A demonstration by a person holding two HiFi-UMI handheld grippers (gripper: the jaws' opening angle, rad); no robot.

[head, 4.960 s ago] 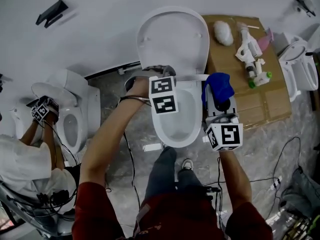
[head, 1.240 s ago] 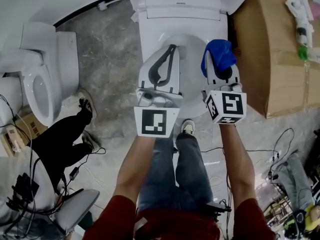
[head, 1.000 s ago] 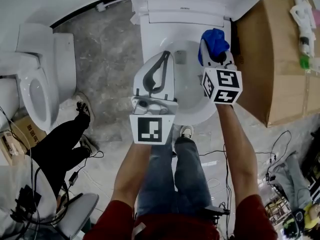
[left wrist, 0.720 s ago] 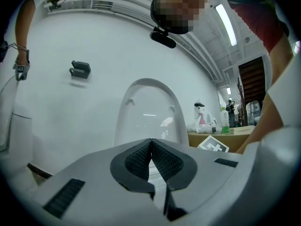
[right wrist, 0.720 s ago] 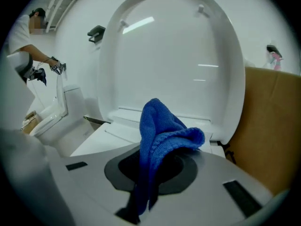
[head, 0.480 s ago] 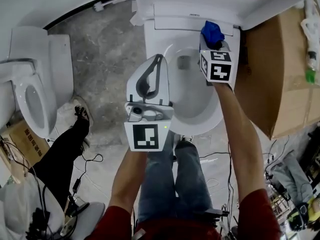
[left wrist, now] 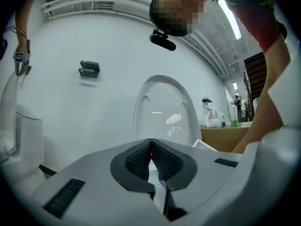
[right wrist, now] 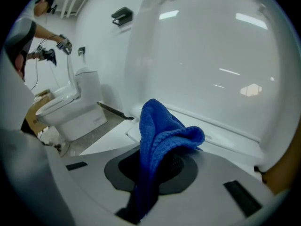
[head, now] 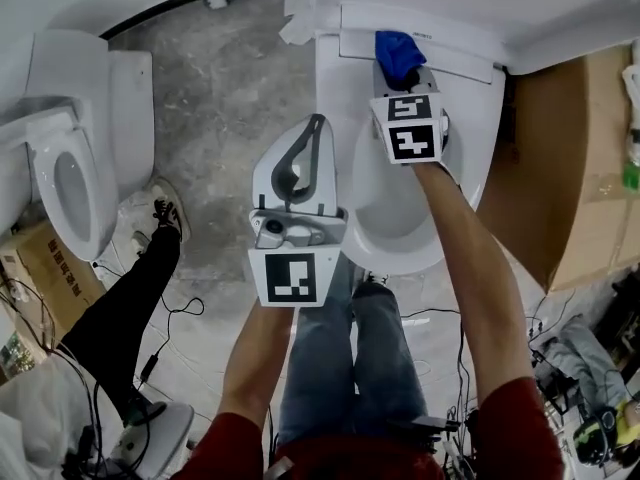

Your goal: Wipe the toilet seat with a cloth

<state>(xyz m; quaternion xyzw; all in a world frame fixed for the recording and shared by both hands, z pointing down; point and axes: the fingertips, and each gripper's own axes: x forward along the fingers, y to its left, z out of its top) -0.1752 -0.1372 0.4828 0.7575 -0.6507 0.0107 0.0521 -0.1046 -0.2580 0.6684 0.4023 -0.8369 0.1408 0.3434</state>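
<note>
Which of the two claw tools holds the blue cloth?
The right gripper pinches the blue cloth; the left gripper is shut with nothing in it.

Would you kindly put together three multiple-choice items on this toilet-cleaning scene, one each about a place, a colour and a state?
1. Where is the cloth?
A) on the floor
B) at the back end of the toilet seat
C) on the cardboard box

2. What colour is the cloth?
A) blue
B) yellow
C) white

3. How is the left gripper?
A) shut on the cloth
B) wide open
C) shut and empty

Answers:
1 B: the head view shows it by the hinge, held in the right gripper.
2 A: the head view and the right gripper view both show blue knit.
3 C: its pads meet with nothing between them.
</note>
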